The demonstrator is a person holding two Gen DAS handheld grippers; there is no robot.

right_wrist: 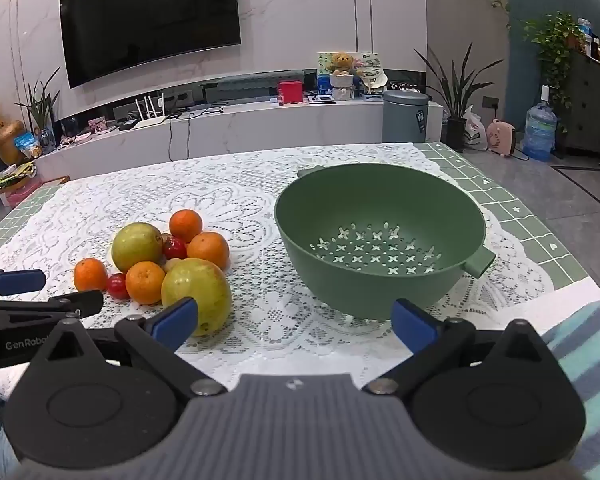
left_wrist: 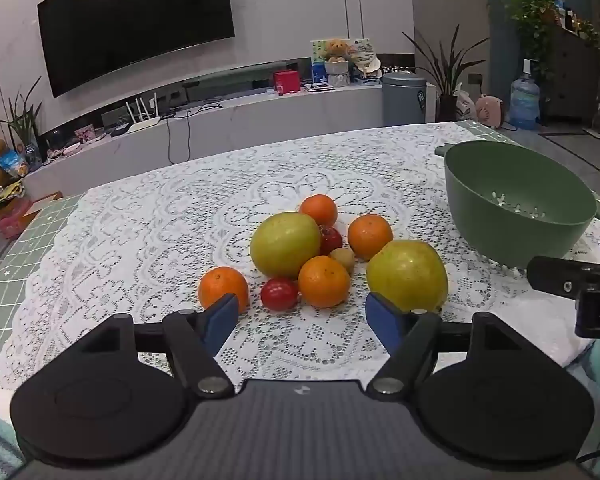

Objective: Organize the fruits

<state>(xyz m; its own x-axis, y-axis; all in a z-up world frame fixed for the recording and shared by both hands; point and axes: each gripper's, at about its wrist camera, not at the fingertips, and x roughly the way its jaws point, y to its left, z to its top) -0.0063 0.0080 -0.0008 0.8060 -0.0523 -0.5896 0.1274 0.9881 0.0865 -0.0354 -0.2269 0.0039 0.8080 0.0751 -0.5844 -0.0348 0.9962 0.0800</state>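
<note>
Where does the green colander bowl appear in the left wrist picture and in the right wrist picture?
Left wrist view: the green colander bowl sits at the right edge, right of the fruit pile, empty.
Right wrist view: it sits right of centre, just beyond the open right gripper.
Shared landmark: the large yellow-green fruit nearest the bowl, on the lace tablecloth.

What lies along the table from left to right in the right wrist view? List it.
Leftmost orange → red fruit → near orange → near green fruit → colander.
</note>
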